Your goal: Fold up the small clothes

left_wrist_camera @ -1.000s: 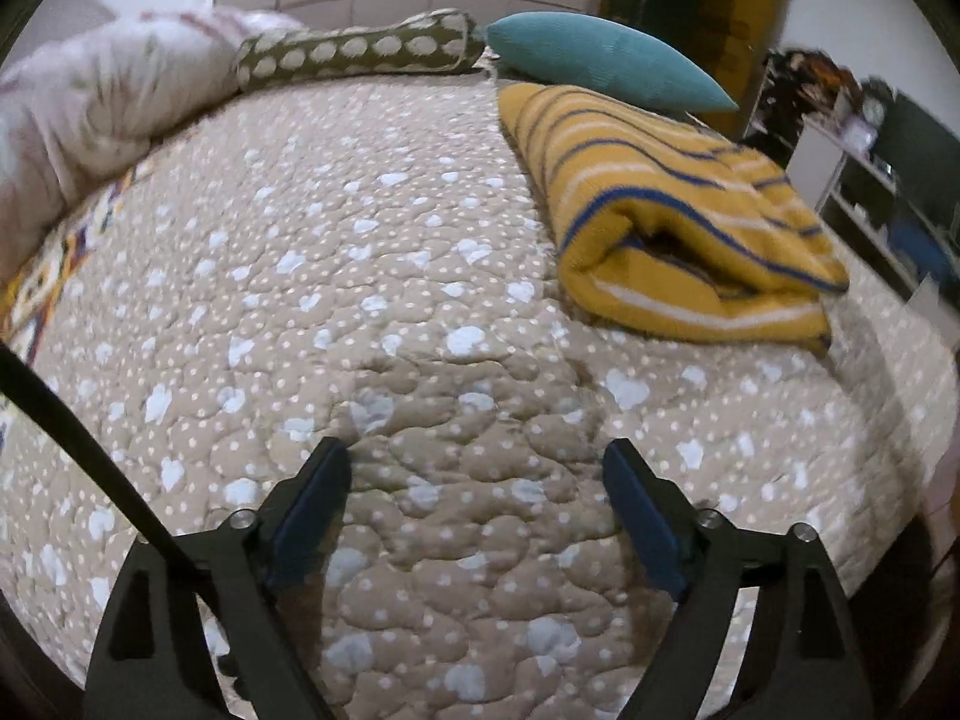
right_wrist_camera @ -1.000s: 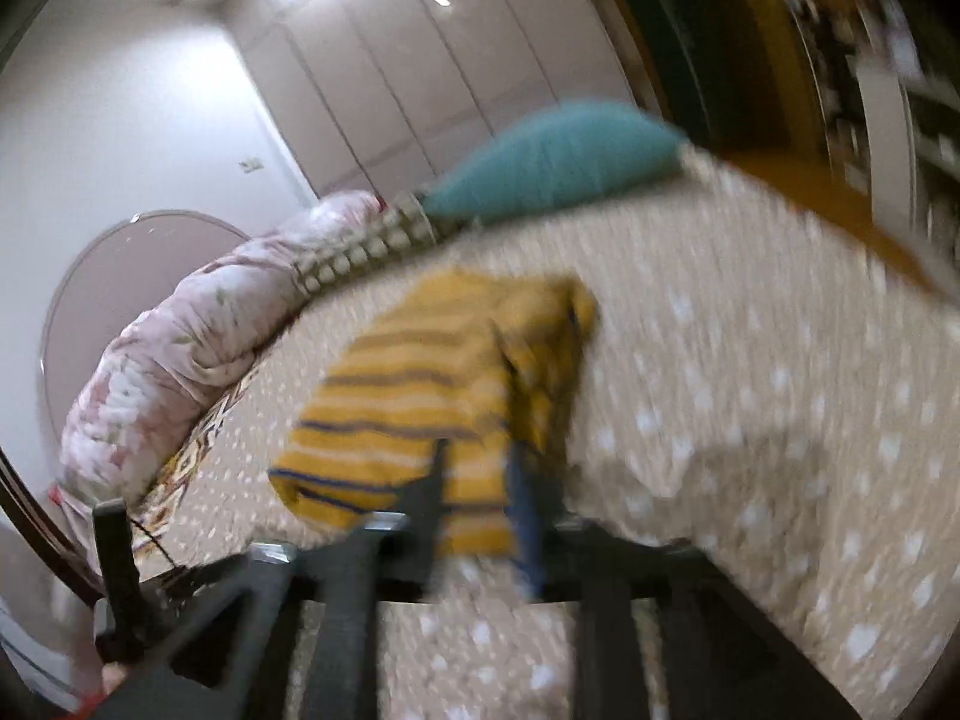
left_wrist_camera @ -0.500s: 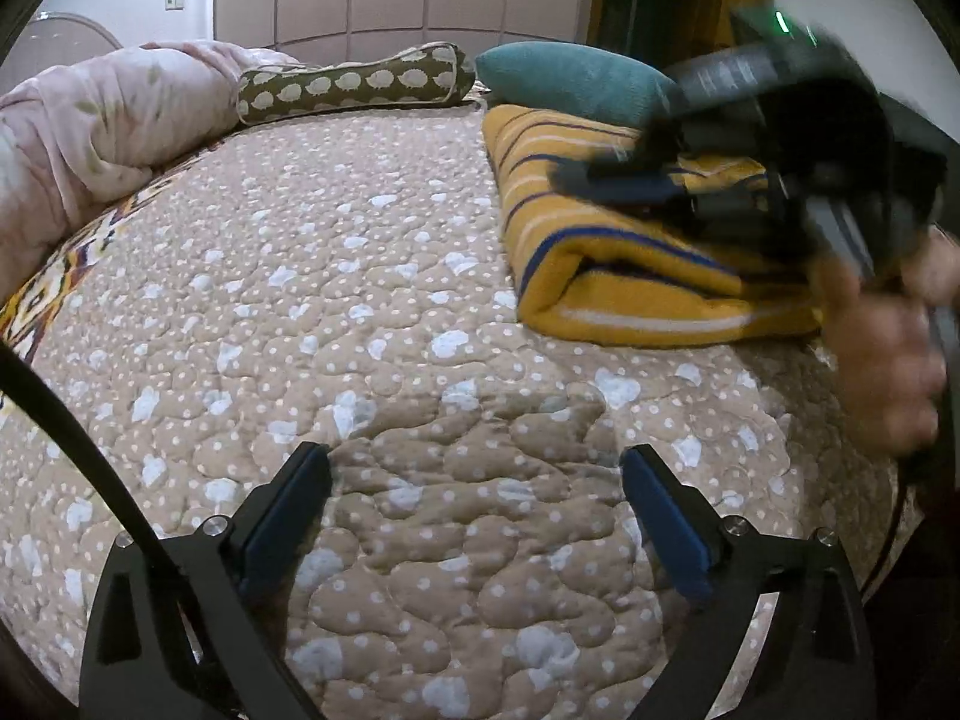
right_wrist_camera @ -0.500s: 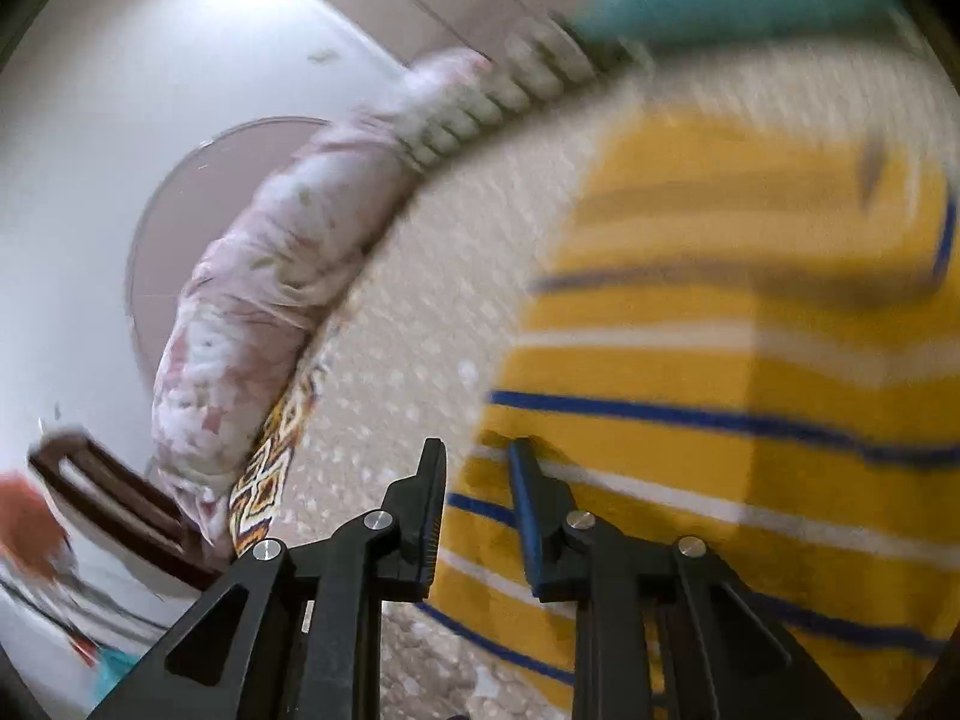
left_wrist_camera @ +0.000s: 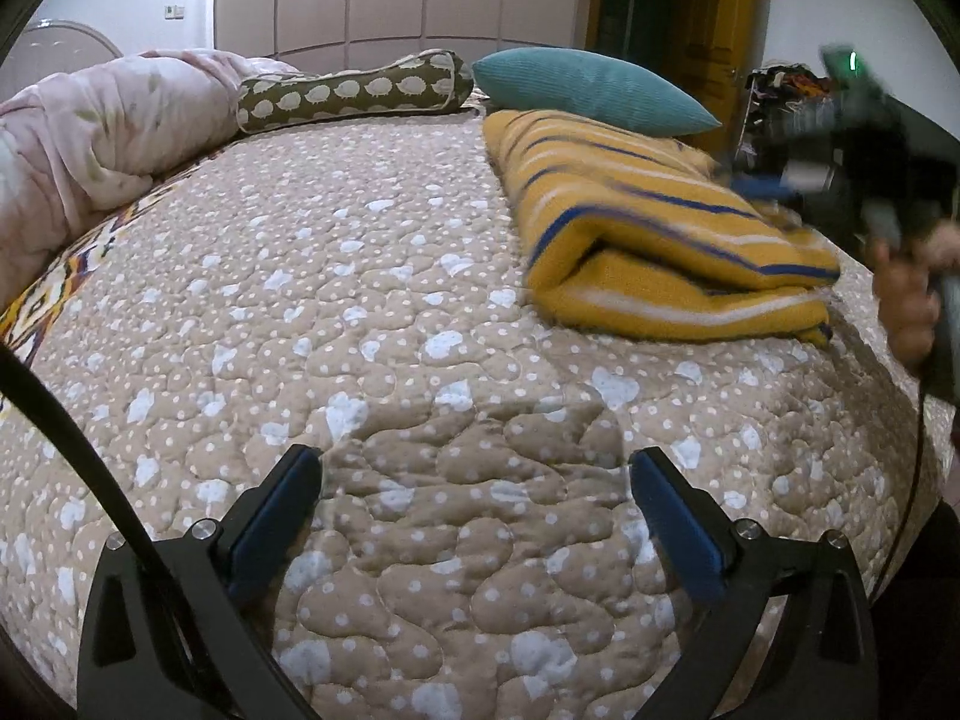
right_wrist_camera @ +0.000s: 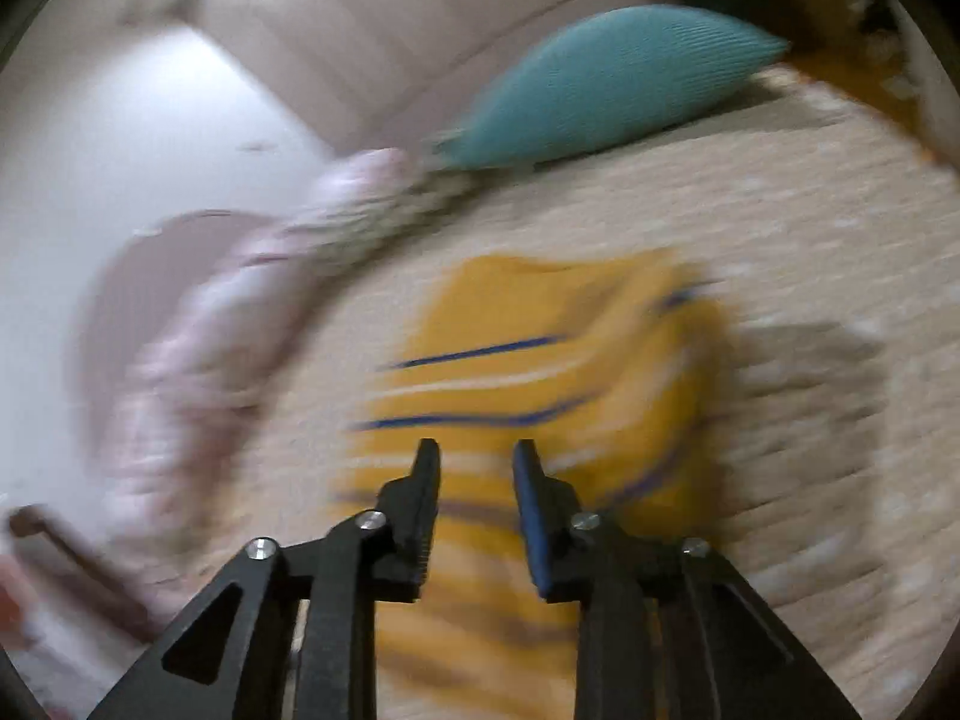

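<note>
A folded yellow garment (left_wrist_camera: 648, 240) with blue and white stripes lies on the beige dotted quilt (left_wrist_camera: 360, 312) at the right, in front of a teal pillow (left_wrist_camera: 588, 90). My left gripper (left_wrist_camera: 474, 480) is open and empty, low over bare quilt, well short of the garment. My right gripper (right_wrist_camera: 474, 468) hovers just above the garment (right_wrist_camera: 540, 372), its jaws a small way apart with nothing between them; the view is blurred. The right gripper also shows in the left wrist view (left_wrist_camera: 780, 186), over the garment's right edge.
A pink floral duvet (left_wrist_camera: 78, 138) is bunched at the left. A brown patterned bolster (left_wrist_camera: 354, 90) lies at the head of the bed. A dark doorway and cluttered shelves stand at the back right. The bed's right edge drops off by the hand (left_wrist_camera: 906, 300).
My right gripper has lifted back from close over the garment and its jaws have parted a little. The left gripper has drawn back slightly and stays open.
</note>
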`<state>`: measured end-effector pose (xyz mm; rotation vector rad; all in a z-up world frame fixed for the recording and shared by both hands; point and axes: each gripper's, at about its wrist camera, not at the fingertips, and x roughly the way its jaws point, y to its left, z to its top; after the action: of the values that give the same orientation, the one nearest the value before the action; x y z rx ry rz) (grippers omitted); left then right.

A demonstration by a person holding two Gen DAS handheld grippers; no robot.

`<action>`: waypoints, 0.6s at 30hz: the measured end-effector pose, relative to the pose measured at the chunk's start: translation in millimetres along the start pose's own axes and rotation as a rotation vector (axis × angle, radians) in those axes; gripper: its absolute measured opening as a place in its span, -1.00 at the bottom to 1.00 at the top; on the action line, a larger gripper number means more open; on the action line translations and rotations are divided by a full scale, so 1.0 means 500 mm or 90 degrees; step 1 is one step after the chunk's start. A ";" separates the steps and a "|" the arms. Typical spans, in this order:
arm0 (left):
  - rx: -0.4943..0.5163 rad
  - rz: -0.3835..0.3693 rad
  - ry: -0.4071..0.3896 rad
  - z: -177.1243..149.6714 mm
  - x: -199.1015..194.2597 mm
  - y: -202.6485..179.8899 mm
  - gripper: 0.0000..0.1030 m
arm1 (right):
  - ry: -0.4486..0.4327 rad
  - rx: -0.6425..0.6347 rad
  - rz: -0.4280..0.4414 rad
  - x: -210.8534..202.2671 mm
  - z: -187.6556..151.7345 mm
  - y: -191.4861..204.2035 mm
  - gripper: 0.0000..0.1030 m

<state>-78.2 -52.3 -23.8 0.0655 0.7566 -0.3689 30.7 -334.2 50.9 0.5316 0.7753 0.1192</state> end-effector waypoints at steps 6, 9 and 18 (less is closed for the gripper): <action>-0.005 0.000 0.010 0.007 0.004 0.003 1.00 | -0.031 0.001 -0.035 -0.062 -0.093 -0.044 -0.39; -0.009 0.008 0.029 0.016 0.007 0.002 1.00 | -0.063 -0.038 -0.085 -0.113 -0.147 -0.042 -0.16; -0.026 0.025 0.110 0.061 0.038 0.003 1.00 | -0.080 -0.029 -0.162 -0.130 -0.213 -0.104 0.11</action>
<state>-45.1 -62.7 -14.9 0.0736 0.9315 -0.3132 -94.1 -354.0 3.3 0.3895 0.7099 -0.1304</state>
